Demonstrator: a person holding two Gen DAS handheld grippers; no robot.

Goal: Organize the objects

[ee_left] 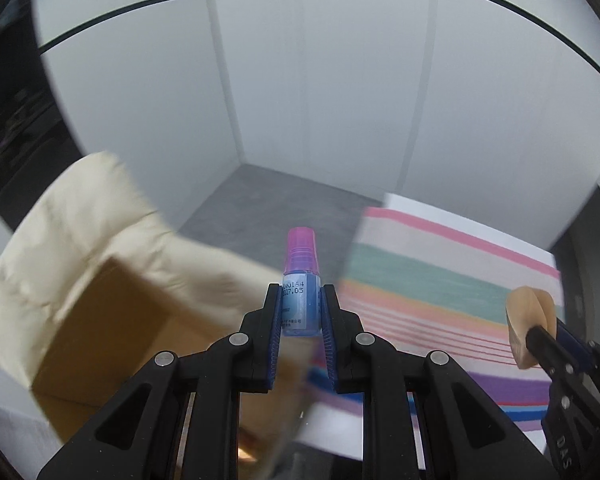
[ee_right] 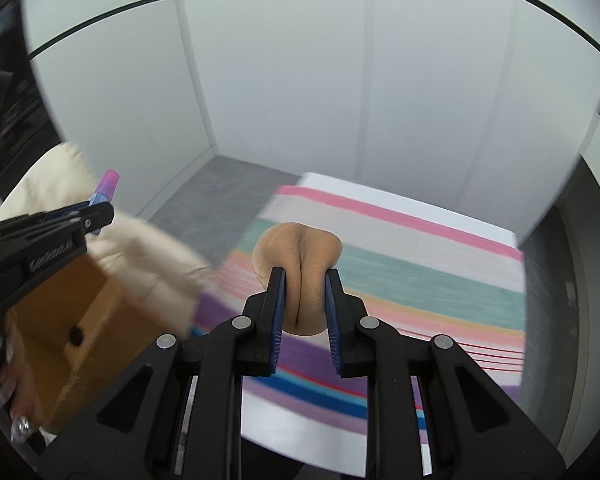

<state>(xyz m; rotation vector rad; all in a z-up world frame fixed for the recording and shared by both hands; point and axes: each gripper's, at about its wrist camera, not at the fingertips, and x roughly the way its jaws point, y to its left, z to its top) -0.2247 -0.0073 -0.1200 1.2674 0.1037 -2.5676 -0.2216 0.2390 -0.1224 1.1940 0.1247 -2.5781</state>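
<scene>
My left gripper is shut on a small blue bottle with a pink cap, held upright above the edge of a cream fabric-lined box. My right gripper is shut on a squashed beige makeup sponge, held above a striped cloth. The right gripper and sponge show at the right edge of the left wrist view. The left gripper and bottle show at the left of the right wrist view, over the box.
The striped cloth lies on a grey surface with white walls behind. The box has a brown cardboard-coloured inside with a dark hole. A hand with decorated nails shows at the lower left.
</scene>
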